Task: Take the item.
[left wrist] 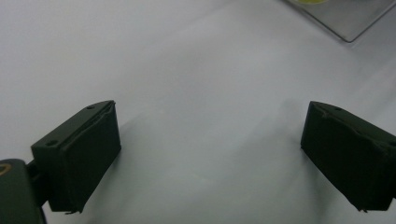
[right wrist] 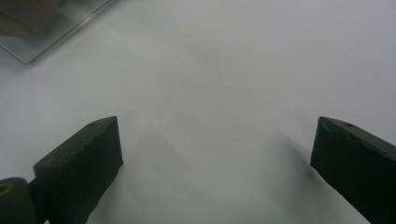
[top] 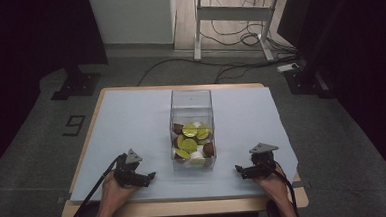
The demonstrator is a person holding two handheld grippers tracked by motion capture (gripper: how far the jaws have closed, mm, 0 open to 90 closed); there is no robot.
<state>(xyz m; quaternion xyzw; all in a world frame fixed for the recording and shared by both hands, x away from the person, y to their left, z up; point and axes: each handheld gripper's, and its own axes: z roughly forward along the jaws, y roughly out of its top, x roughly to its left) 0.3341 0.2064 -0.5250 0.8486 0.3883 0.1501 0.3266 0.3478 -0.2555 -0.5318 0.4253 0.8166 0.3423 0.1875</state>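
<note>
We judged this to be the very start of the work: both grippers rested low on the pale sheet (top: 131,121) that covered the desk (top: 186,207), near its front edge, and neither held anything. Our left gripper (top: 150,177) lay to the left of the clear box (top: 192,131), its jaws spread wide over bare sheet in the left gripper view; our right gripper (top: 239,170) lay to the right of the box, its jaws equally wide apart and empty in the right gripper view. The box stood upright in the middle of the desk, between the two grippers and apart from both — a tall, see-through container with an open top, so far as we could tell. Its lower part held a loose heap of small round pieces (top: 192,141) in yellow-green, brown and white; what they were exactly we could not make out. A corner of the box showed at the top edge of each gripper view. The next move, we thought, would call for one gripper to lift clear of the sheet, swing inward over the rim and come down into the box — a narrow opening, so the jaws would need to enter straight from above.
</note>
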